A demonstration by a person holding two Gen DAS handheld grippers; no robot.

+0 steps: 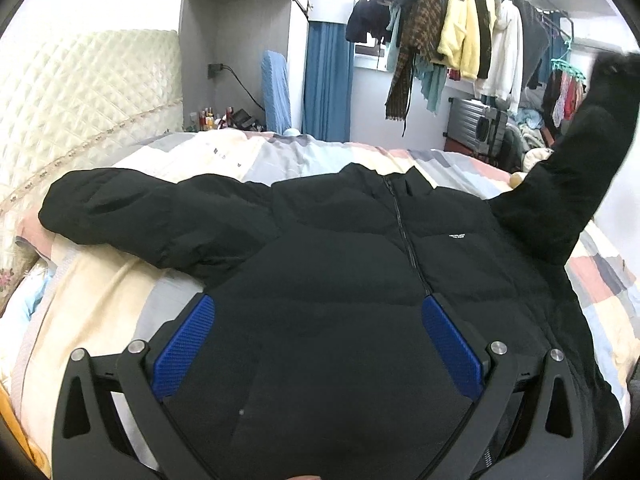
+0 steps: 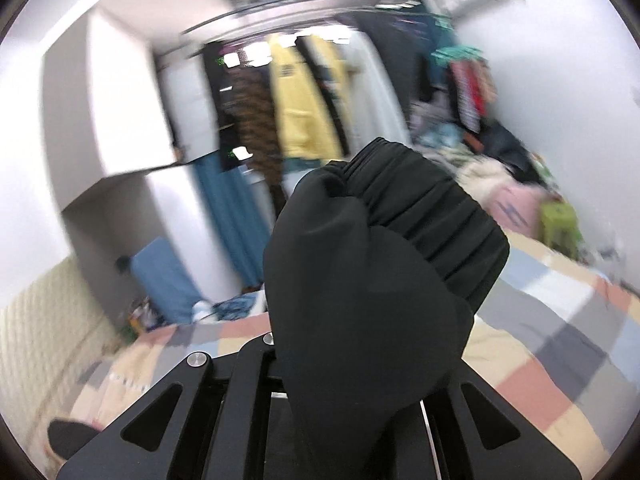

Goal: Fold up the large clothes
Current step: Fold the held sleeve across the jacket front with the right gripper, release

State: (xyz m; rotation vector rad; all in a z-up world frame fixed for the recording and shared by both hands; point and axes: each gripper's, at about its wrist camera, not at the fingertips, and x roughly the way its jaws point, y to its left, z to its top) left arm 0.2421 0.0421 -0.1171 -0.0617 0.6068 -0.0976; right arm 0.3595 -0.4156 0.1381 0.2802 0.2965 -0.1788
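1. a black puffer jacket [image 1: 340, 248] lies front up across the bed [image 1: 100, 292], on a patchwork quilt [image 1: 600, 280] of grey, cream and pink squares, its zip running down the middle.
2. one sleeve [image 1: 132, 208] stretches flat toward the headboard [image 1: 80, 92] edge of the bed.
3. the other sleeve [image 1: 568, 168] rises off the quilt toward the upper right, away from the jacket's body.
4. the left hand-held gripper [image 1: 316, 312] hovers over the jacket's lower front, blue pads [image 1: 184, 344] spread wide apart, gripping nothing.
5. in the right wrist view, the right hand-held gripper [image 2: 360, 360] is closed on the raised sleeve; its ribbed cuff [image 2: 432, 216] bunches above the fingers, which the fabric hides.
6. that view is blurred; the quilt shows below and to the right of the cuff.
7. behind the bed, a rack of hanging clothes [image 1: 460, 36] includes a yellow jacket [image 1: 460, 28] and a white top.
8. blue curtains [image 1: 326, 80] hang beside a grey cupboard [image 1: 240, 48], with a silver suitcase [image 1: 476, 120] near the far corner.
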